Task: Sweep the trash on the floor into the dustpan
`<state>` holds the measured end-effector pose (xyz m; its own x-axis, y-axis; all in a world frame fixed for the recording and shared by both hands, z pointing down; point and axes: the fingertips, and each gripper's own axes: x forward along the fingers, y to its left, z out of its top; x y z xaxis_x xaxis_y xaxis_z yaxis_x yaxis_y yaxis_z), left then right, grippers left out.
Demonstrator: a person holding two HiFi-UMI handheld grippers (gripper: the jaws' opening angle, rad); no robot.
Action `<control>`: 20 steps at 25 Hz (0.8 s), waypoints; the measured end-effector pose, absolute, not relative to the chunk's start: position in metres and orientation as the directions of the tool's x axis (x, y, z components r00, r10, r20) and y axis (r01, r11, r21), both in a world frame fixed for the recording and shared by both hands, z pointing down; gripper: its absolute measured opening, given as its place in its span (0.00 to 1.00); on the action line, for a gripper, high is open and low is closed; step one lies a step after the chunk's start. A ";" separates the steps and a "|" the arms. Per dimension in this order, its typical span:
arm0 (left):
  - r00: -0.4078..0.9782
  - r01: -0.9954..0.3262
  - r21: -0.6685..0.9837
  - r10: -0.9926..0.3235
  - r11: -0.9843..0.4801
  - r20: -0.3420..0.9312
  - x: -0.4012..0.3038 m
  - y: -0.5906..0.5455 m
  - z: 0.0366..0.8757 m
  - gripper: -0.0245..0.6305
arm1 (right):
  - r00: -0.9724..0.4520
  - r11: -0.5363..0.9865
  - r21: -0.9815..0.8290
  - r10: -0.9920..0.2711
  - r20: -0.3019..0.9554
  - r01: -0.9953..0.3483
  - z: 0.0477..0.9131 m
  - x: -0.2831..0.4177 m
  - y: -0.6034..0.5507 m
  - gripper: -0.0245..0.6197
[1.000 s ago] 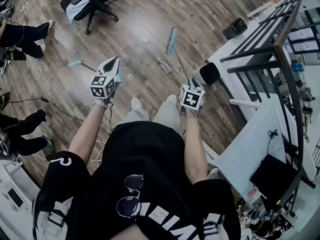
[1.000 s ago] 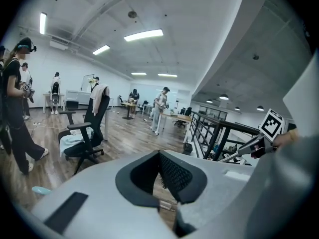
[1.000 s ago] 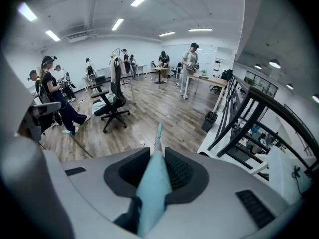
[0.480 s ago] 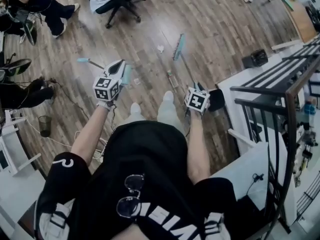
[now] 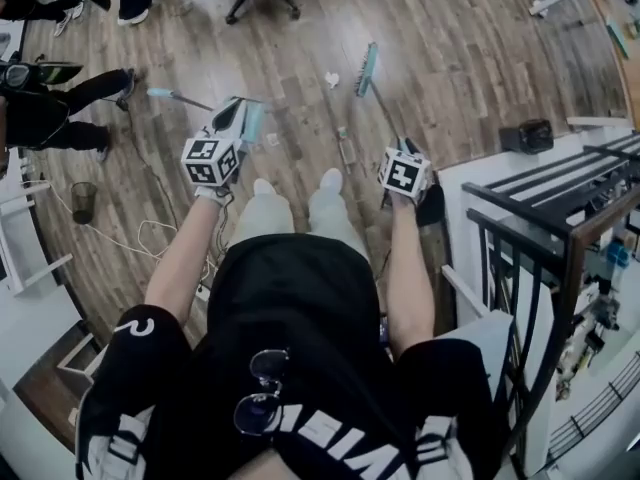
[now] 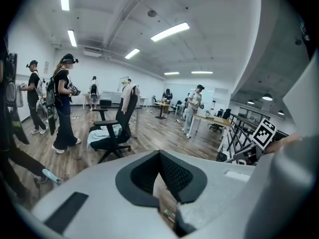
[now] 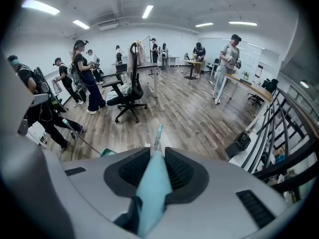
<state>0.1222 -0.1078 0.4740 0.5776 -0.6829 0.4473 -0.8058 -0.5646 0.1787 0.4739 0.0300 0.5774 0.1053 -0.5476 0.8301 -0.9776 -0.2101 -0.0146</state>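
Now the right claw (image 7: 155, 156) grips the teal broom (image 7: 152, 188) by its handle, and the left claw (image 6: 160, 158) is pinched together, empty. Just past it the dustpan (image 5: 252, 123) lies on the floor (image 5: 450, 58). Farther out, the brush head (image 5: 366, 70) sits beside the paper trash (image 5: 331, 79).

Matt wood-grain planks are covering the floor (image 5: 450, 78) across the top of the head view. At the centre of the right gripper view, a smooth teal plastic broom handle (image 7: 152, 183) is sitting between ribbed black rubbery pads (image 7: 182, 171) in the right gripper's (image 7: 155, 151) matt grey plastic shell. A dark metal railing (image 5: 540, 208) is running down the head view's right edge.
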 end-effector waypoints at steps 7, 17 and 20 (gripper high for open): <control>0.528 -0.838 0.165 -0.693 -0.521 0.491 0.131 -0.147 0.509 0.04 | 0.120 -0.134 0.060 -0.500 0.857 -0.989 0.618 0.483 -0.029 0.17; 0.549 -0.826 0.207 -0.667 -0.524 0.503 0.160 -0.193 0.571 0.04 | 0.162 -0.055 0.153 -0.418 0.894 -0.987 0.702 0.500 -0.101 0.17; 0.546 -0.829 0.222 -0.661 -0.513 0.515 0.162 -0.199 0.593 0.04 | 0.153 -0.016 0.160 -0.399 0.904 -0.987 0.727 0.498 -0.120 0.17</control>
